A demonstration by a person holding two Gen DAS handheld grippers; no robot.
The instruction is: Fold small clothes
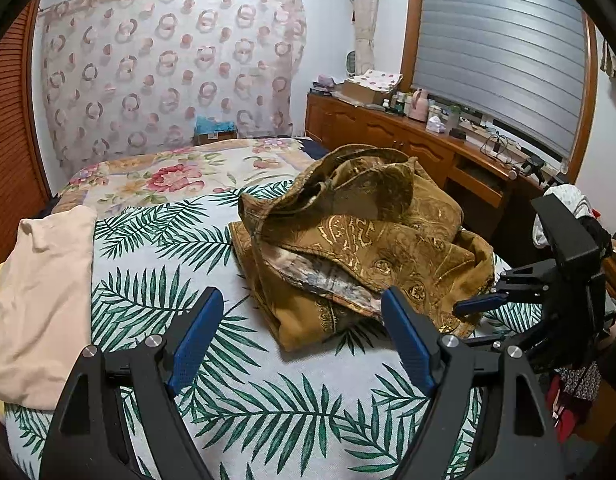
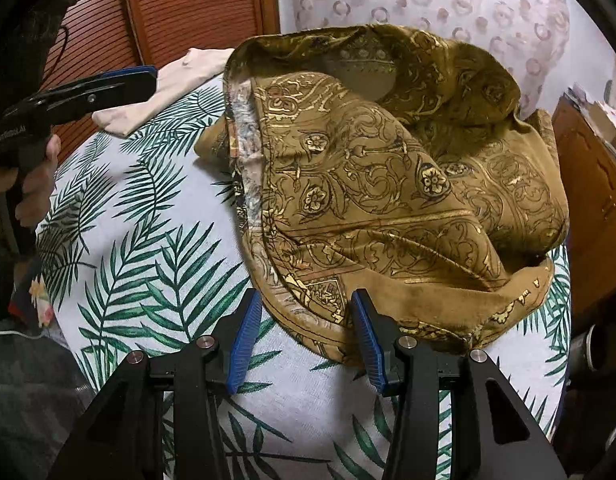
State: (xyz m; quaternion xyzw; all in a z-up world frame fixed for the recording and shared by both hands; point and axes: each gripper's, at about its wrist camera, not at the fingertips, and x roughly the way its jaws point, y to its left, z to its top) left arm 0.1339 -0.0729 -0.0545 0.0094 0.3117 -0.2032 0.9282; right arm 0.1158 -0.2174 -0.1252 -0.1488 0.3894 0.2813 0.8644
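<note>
A bed under a palm-leaf sheet fills the near ground, with a sheer circle-patterned curtain on the pale far wall, a slatted wooden door at left, and at right a cluttered wooden sideboard beneath a shuttered window.

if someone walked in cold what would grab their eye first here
Most likely the crumpled brown and gold paisley garment, heaped in the middle of the palm-leaf sheet. The right gripper has its open jaws at the garment's near edge. A folded cream cloth lies at the bed's left edge.
</note>
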